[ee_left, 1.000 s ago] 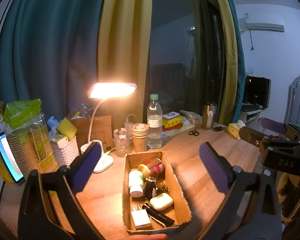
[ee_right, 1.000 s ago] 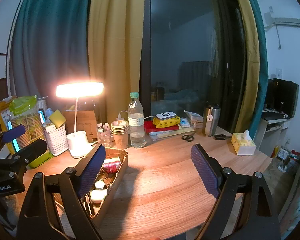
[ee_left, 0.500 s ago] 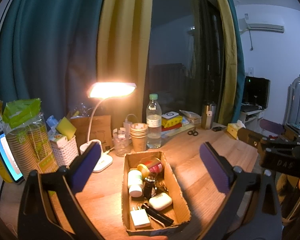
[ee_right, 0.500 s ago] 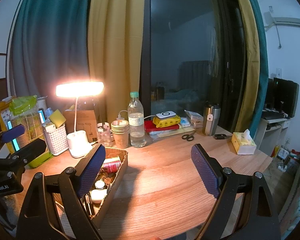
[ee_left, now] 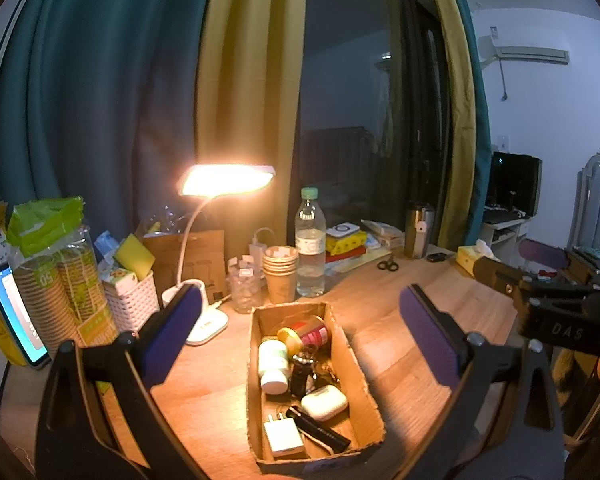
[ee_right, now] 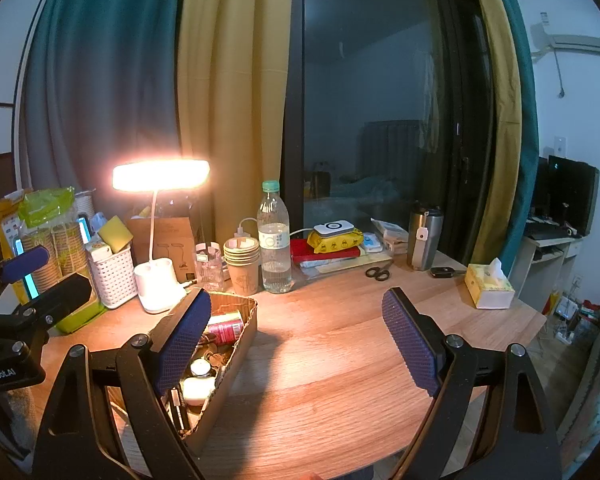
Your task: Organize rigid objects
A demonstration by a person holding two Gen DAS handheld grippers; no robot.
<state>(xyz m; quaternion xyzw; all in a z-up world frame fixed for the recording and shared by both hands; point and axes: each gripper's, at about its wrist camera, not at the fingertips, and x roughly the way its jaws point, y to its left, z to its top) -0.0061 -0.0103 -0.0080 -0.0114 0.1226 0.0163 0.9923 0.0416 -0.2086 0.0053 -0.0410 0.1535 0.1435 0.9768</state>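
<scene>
On right tool [ee_left: 556,316]: "DAS" lettering.

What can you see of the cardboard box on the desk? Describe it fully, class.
The cardboard box is a shallow, open-topped brown tray with ragged, torn edges. It lies flat on the wooden desk, in front of the lamp and paper cups. Inside lie small bottles, a red can, a white earbud case and a charger. No fingers touch it.
</scene>
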